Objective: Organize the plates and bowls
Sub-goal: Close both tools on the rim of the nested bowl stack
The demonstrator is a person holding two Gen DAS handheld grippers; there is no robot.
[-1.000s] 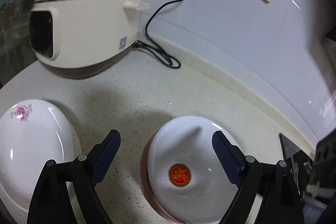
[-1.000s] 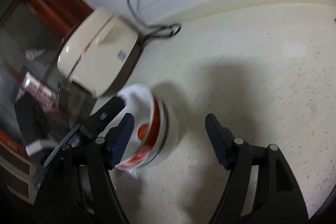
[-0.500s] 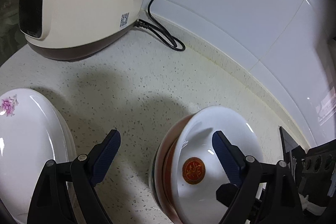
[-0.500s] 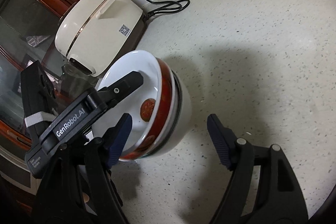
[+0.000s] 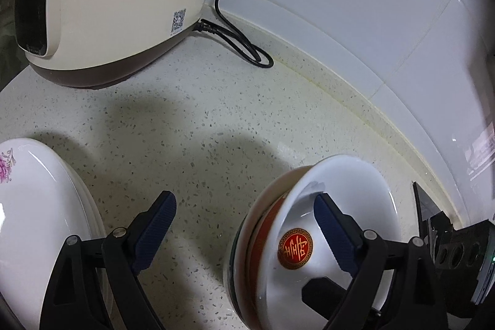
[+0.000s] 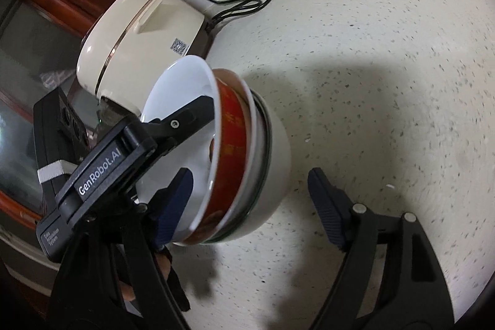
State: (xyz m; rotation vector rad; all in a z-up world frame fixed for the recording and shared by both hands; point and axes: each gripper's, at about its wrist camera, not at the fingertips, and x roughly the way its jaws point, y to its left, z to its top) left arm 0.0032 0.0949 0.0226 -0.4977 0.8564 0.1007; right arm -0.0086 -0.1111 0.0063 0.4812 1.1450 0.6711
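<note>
- Your left claw [image 5: 244,200] was spread wide and pinching nothing. One finger [image 5: 328,215] hung inside the top bowl and the other [image 5: 157,215] was out over the bare counter [image 5: 201,129]. That put the near wall of the bowl stack [image 5: 355,181] between the jaws, but neither pad was pressing on it.
- So the stack sat off to the right side of that claw, not centred in it. I couldn't tell whether the inside finger actually touched the bowl.
- Your right claw [image 6: 247,175] was about half spread and also empty. Its left pad [image 6: 173,203] was just beside the rim of the stack, and I couldn't tell if it touched. The other pad [image 6: 328,206] was over the counter, apart from the bowls.
- The bowls were nested: white on top, a red one under it, then more, with a white one outermost. The stack stood on the counter with its mouth up, so its axis was roughly vertical.
- My guess: the left was the nearer hand for a rim grab. It only needed to close on that wall, or shift right to straddle the whole stack.
- The plates [image 5: 37,206] were stacked well apart, on the left side of the left claw.
- The rice cooker [image 5: 117,5] was further back by the wall, clear of both stacks.
</note>
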